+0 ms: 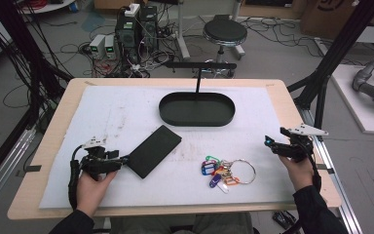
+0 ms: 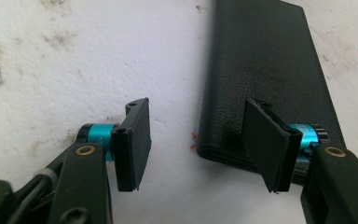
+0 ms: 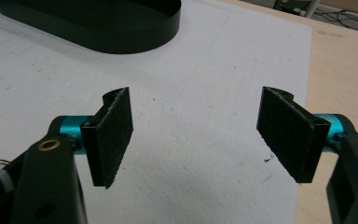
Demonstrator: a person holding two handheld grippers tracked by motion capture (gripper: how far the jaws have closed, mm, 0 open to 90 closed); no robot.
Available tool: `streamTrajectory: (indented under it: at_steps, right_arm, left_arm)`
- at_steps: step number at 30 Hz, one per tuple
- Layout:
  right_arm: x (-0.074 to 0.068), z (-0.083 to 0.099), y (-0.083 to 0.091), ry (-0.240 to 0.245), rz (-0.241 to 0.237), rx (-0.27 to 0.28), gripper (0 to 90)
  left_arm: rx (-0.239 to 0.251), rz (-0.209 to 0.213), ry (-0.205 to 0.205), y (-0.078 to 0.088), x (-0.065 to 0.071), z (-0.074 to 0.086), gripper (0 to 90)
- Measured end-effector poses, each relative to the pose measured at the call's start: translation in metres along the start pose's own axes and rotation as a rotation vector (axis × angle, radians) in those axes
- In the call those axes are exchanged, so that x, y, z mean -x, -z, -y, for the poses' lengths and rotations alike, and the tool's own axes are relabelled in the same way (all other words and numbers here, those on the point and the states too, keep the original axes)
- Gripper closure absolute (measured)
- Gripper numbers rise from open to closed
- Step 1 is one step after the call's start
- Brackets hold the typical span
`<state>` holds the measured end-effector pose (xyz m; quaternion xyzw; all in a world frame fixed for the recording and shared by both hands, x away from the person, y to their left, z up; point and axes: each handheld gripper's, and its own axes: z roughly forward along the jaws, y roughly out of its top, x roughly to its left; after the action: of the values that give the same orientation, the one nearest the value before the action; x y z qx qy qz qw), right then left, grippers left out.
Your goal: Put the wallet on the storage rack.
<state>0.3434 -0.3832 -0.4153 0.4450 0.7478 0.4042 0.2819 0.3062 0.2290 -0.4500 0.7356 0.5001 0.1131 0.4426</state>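
A black leather wallet (image 1: 154, 150) lies slantwise on the white mat, left of centre. My left gripper (image 1: 124, 160) sits low at the wallet's near left end, held in a hand. In the left gripper view its jaws stand apart around the near corner of the wallet (image 2: 265, 65). The right pad (image 2: 266, 144) hangs over the leather and the left pad (image 2: 133, 140) is over bare mat. My right gripper (image 1: 270, 143) rests near the mat's right edge. In the right gripper view this gripper (image 3: 198, 135) is open with only mat between the pads.
A black oval tray (image 1: 196, 122) with a thin T-shaped post (image 1: 197, 78) stands at the back centre of the mat; its wall (image 3: 98, 32) shows far ahead of the right jaws. A bunch of coloured key tags (image 1: 218, 173) on a ring lies front right.
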Motion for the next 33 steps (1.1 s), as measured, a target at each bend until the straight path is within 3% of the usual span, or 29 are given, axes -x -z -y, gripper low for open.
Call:
streamTrajectory:
  at_steps: [3, 5, 8, 9, 16, 20, 24, 26, 33]
  right_arm:
    - [0.000, 0.000, 0.000, 0.004, 0.000, -0.003, 27.1]
    - [-0.001, 0.000, -0.001, 0.003, -0.001, -0.005, 27.1]
    - [-0.001, 0.000, -0.001, 0.005, -0.001, -0.004, 27.1]
    - [-0.002, -0.001, -0.001, 0.003, -0.002, -0.004, 27.1]
    - [-0.004, -0.002, -0.002, 0.016, -0.001, 0.003, 27.3]
    - [-0.004, -0.002, -0.002, 0.015, 0.001, 0.005, 27.4]
    - [-0.005, -0.003, -0.002, 0.023, 0.004, 0.014, 27.6]
    - [-0.005, -0.003, -0.002, 0.023, 0.004, 0.016, 27.6]
    - [-0.010, -0.006, 0.000, 0.021, -0.021, 0.056, 27.6]
  left_arm:
    - [-0.012, 0.036, 0.026, -0.002, -0.001, 0.001, 44.0]
    - [-0.010, 0.038, 0.021, -0.003, 0.001, 0.002, 46.6]
    - [-0.021, 0.088, 0.020, -0.004, 0.003, 0.003, 54.3]
    - [-0.015, 0.102, 0.012, -0.004, 0.004, 0.004, 61.0]
    - [-0.010, 0.101, -0.073, -0.001, 0.010, 0.002, 69.4]
    - [0.048, 0.102, -0.160, 0.004, 0.017, -0.001, 73.6]
    - [0.126, 0.105, -0.286, 0.011, 0.027, -0.007, 76.8]
    - [0.169, 0.119, -0.346, 0.013, 0.031, -0.008, 77.0]
    - [0.256, 0.183, -0.483, 0.018, 0.042, -0.012, 78.2]
